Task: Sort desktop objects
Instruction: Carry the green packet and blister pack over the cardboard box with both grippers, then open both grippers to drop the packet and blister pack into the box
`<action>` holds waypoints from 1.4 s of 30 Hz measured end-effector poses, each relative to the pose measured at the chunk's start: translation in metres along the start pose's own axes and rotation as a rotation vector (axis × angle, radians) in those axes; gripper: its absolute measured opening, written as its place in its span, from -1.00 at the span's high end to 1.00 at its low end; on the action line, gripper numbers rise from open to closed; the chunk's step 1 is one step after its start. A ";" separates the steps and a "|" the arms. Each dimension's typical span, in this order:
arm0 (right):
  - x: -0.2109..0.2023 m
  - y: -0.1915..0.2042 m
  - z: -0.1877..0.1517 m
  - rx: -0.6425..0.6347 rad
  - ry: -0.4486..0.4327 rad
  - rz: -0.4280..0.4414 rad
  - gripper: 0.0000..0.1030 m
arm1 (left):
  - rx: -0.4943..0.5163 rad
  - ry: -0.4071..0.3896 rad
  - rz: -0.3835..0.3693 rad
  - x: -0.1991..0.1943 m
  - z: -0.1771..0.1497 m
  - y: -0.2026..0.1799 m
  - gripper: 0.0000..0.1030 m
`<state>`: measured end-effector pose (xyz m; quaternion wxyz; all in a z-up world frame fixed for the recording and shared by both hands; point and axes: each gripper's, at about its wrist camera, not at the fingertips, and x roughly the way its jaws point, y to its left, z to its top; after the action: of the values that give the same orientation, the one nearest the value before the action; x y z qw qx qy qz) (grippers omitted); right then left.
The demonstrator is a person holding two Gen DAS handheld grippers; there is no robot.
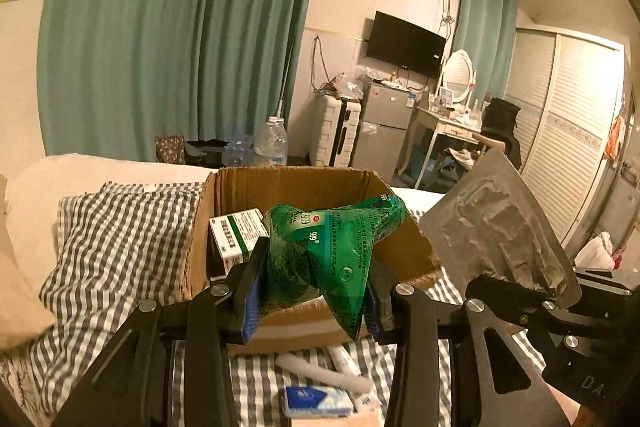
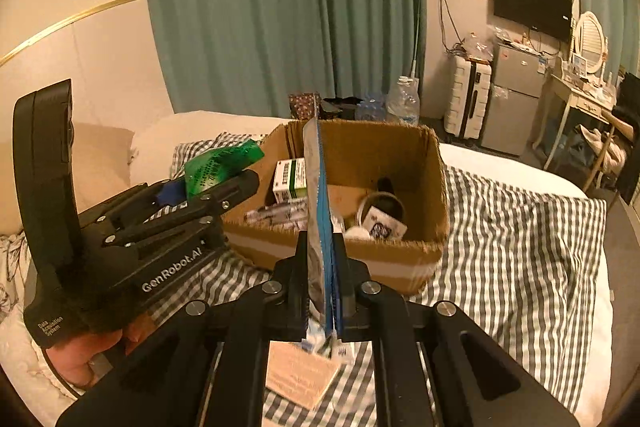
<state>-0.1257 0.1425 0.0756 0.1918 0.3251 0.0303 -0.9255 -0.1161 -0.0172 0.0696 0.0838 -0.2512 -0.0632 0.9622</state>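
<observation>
Between the left claw's pads: left claw (image 1: 314, 291) is clamped on a green bag (image 1: 332, 251), crumpled and glossy with white print, squeezed at its middle so both ends flare out.
Bag's place: held in the air just at the near edge of the cardboard box (image 1: 304, 187), above the checked bedsheet (image 1: 120, 227).
In the right claw: right claw (image 2: 323, 291) is closed tight on a flat silver pouch (image 2: 316, 211), seen edge-on with a blue side, standing upright between the pads.
Pouch's place: in the air in front of the box's near wall, not yet over the opening.
Inside the box: a white and green carton (image 2: 291, 179), pens, and a dark round item at the right; room is left in the middle.
On the bed: a white tube (image 1: 324, 373) and a blue and white packet (image 1: 316, 401) lie on the sheet below the left claw, unsorted.
Step in hand: both items look to be on their way to the box, the carry stage!
Next move: each claw needs to get over the rim and open; the bag is bulky, so aim it at the free middle.
</observation>
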 end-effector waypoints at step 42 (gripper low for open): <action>0.087 -0.108 0.028 0.183 -0.040 -0.106 -0.30 | -0.043 0.033 0.144 0.117 0.025 0.012 -1.00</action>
<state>-0.2447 0.2080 0.0369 0.1125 0.3207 -0.0409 -0.9396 -0.2303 -0.0081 0.0337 0.0102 -0.2729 -0.0642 0.9599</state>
